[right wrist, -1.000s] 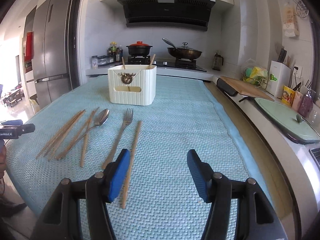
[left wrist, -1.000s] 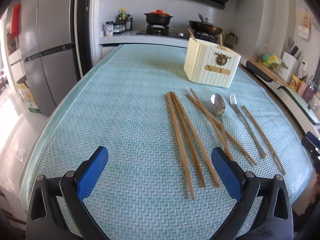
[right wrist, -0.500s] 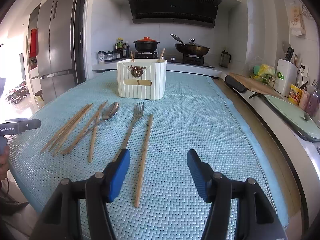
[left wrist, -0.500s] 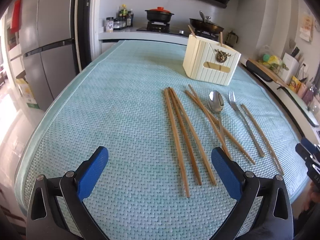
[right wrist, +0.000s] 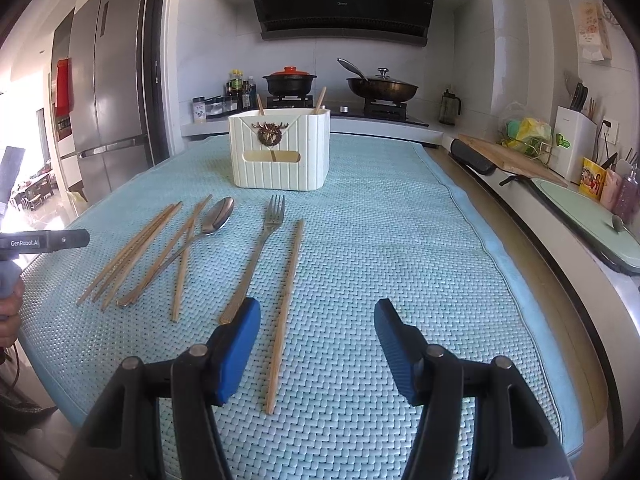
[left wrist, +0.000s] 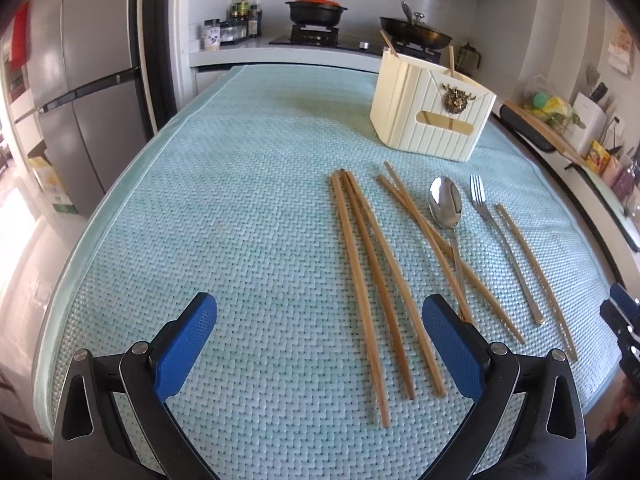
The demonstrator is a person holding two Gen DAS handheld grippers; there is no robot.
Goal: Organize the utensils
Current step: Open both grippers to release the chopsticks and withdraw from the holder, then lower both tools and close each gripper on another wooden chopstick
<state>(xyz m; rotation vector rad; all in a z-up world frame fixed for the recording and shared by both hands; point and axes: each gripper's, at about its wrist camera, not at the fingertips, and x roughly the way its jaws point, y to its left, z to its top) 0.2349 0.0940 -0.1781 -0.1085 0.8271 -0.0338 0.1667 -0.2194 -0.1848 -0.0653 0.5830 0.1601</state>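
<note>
While hovering over the worktop [right wrist: 400, 220], both sets of fingers [left wrist: 184, 344] [right wrist: 236, 344] spread apart, empty; chopsticks [left wrist: 368, 272], spoon [left wrist: 446, 204], fork [right wrist: 266, 236] laid flat before the holder [right wrist: 280, 152], awaiting pickup.

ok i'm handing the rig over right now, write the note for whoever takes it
Left gripper: open, empty, over the mat beside the group of three chopsticks.
Right gripper: open, empty, the single chopstick lying between its jaws, not gripped.
Caddy stands at the far end, two chopsticks already standing in it.
Left to store: six loose chopsticks, the spoon lying across a crossed pair, the fork.
</note>
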